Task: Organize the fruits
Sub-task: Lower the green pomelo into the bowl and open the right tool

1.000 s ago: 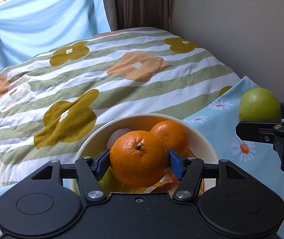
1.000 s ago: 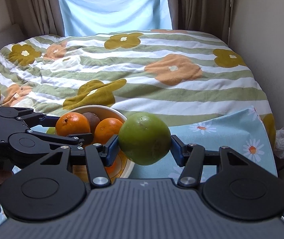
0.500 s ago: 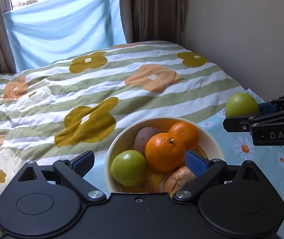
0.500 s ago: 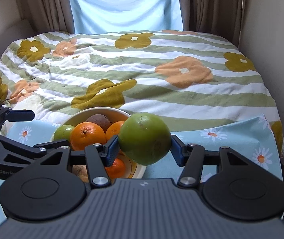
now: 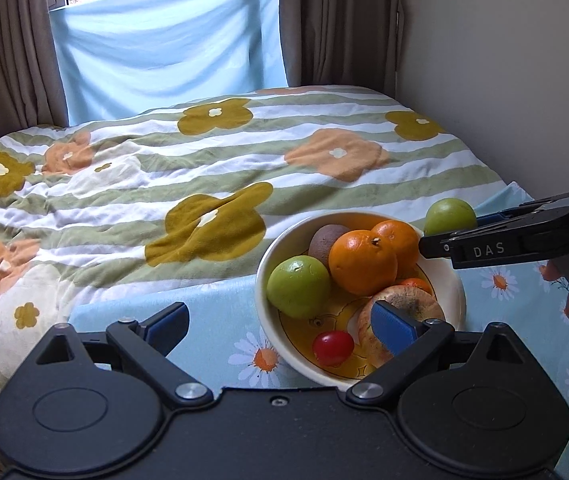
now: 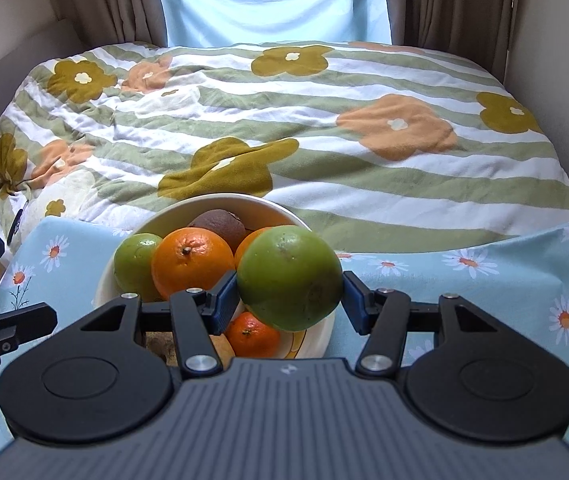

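A cream bowl (image 5: 262, 276) (image 6: 204, 204) sits on a blue daisy cloth and holds a big orange (image 5: 362, 262) (image 6: 192, 264), a second orange (image 5: 398, 236), a green apple (image 5: 298, 286) (image 6: 136, 260), a brown kiwi (image 5: 326, 238) (image 6: 218, 224), a cherry tomato (image 5: 332, 347), a small mandarin (image 6: 252, 334) and a spotted pale fruit (image 5: 408, 304). My left gripper (image 5: 280, 326) is open and empty, low in front of the bowl's left side. My right gripper (image 6: 290, 300) (image 5: 450, 224) is shut on a large green fruit (image 6: 290, 276) (image 5: 450, 216) above the bowl's right rim.
The daisy cloth (image 5: 224, 320) (image 6: 504, 280) covers the near surface. Behind it lies a bed with a striped floral quilt (image 5: 204, 168) (image 6: 284, 120). A beige wall (image 5: 504, 60) stands at the right, with curtains and a window at the back.
My left gripper opened, left the big orange in the bowl and drew back to the left. My right gripper carried the green fruit closer over the bowl's right rim.
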The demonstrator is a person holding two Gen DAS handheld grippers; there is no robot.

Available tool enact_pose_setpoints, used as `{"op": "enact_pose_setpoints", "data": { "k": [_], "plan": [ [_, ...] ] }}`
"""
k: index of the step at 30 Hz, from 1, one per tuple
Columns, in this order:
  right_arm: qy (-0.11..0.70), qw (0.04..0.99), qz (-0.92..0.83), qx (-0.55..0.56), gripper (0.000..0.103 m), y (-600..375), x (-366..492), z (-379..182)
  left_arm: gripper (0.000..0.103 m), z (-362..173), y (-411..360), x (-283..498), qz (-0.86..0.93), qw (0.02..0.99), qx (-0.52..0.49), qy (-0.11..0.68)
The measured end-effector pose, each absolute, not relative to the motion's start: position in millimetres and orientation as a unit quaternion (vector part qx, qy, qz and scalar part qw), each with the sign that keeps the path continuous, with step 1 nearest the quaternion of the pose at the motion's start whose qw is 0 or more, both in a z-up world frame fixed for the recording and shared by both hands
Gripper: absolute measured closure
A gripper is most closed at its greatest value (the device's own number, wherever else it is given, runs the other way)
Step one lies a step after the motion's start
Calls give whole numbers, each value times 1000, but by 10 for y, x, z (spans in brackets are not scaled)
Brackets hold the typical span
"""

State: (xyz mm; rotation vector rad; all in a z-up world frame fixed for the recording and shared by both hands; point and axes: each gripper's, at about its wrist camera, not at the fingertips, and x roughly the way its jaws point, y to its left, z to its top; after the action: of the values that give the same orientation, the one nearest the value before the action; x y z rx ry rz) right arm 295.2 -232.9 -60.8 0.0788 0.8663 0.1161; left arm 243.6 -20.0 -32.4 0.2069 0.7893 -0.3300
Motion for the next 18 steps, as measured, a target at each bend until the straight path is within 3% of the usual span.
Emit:
{"op": "enact_pose_setpoints", "data": {
  "k": [7,10,12,18],
  "plan": [
    [427,902,56,32,33,-2286,2950,-747,4,-392,-164,2387,-157,905,97,384],
    [415,907,60,33,12,-2272,2924,-724,4,-405,-170,2393,-159,904,96,384],
    [407,911,50,28,5,-2263,2905,-702,4,-411,-182,2394,-161,904,97,384],
    [402,914,47,31,4,-2278,2877,-653,4,-383,-207,2372,-164,905,95,380]
  ]
}}
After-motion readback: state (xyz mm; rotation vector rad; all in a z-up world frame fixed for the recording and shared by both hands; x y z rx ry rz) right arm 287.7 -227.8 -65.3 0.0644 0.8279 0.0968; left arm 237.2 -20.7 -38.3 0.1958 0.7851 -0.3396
